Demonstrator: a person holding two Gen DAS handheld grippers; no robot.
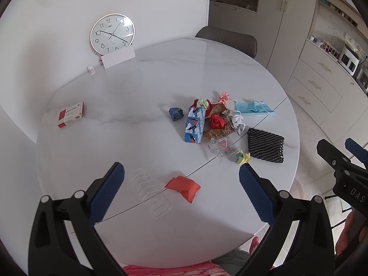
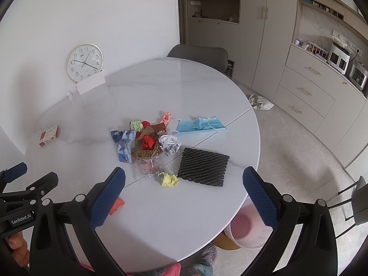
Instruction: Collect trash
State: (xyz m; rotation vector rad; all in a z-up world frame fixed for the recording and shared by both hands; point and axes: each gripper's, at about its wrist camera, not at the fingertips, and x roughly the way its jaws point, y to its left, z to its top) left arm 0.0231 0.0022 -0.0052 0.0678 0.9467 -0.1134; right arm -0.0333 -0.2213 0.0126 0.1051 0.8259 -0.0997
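Trash lies in a heap on the round white table [image 1: 147, 92]: a blue patterned carton [image 1: 194, 124], a red paper ball [image 1: 217, 121], a blue face mask [image 1: 254, 108], a black foam net [image 1: 265, 145], a yellow paper wad [image 1: 242, 157] and a clear wrapper [image 1: 222, 146]. Nearer to me lie a folded red paper [image 1: 184, 186] and a clear ribbed plastic piece [image 1: 149, 192]. My left gripper [image 1: 181, 195] hangs open above these two. My right gripper [image 2: 184, 197] is open over the table's near edge, short of the yellow wad [image 2: 169, 179] and foam net [image 2: 202, 166].
A wall clock [image 1: 112, 35] leans at the back with a white card [image 1: 118, 58] and a small bottle [image 1: 91, 70]. A red and white box [image 1: 71, 114] lies at the left. A pink bin [image 2: 245, 228] stands on the floor under the table's right edge. A grey chair [image 2: 199, 54] stands behind.
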